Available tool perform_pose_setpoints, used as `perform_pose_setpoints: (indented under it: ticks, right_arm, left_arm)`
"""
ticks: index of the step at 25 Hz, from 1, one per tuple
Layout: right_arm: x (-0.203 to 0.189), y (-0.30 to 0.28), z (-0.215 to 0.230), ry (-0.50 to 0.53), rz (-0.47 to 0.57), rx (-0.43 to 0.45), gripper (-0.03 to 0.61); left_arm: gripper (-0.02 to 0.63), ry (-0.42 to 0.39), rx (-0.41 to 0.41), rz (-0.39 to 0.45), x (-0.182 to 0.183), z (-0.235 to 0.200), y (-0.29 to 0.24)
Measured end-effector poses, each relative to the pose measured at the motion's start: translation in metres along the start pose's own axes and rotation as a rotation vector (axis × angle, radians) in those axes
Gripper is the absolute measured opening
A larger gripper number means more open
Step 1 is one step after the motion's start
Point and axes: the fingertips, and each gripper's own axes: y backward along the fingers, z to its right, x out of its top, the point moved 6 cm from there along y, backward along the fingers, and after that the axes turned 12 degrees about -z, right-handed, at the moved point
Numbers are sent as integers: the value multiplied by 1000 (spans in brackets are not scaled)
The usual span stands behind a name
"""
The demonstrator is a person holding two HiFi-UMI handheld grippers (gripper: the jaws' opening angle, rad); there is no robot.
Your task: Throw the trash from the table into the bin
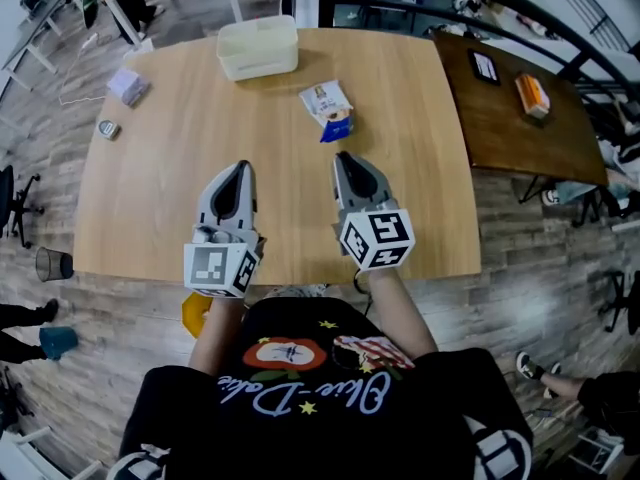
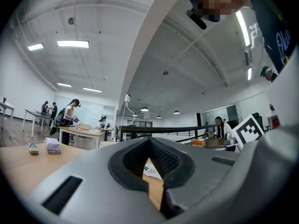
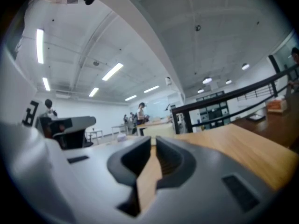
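Containers: one cream plastic tub (image 1: 257, 48) at the middle of the table's (image 1: 150, 218) far edge, contents not readable from the head view. One dark mesh bin (image 1: 53, 264) sits on the floor off the table's near-left corner, inside too dark to tell. Loose items on the light table, three: one white-and-blue snack wrapper (image 1: 328, 108) in the far half, right of the tub and apart from it; one pale wrapped packet (image 1: 128, 86) at the far-left corner; one small round tin-like thing (image 1: 108, 129) by the left edge, near the packet. Two grippers sit side by side over the near half, both pointing at the far edge. Left gripper (image 1: 240, 168): jaws together, nothing in them. Right gripper (image 1: 343, 158): jaws closed too, empty, with the wrapper ahead of its tip and not touching. The darker table (image 1: 520, 143) off the right edge carries two things: one orange box (image 1: 532, 95) and one flat dark device (image 1: 484, 65).
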Motion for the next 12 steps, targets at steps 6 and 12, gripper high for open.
perform_pose_setpoints:
  ticks: [6, 12]
  right_arm:
    - [-3, -24, 18, -28, -12, -10, 81]
    - [-9, -49, 34, -19, -48, -36, 83]
  left_arm:
    - [11, 16, -21, -28, -4, -2, -30]
    - [11, 18, -30, -56, -10, -10, -50]
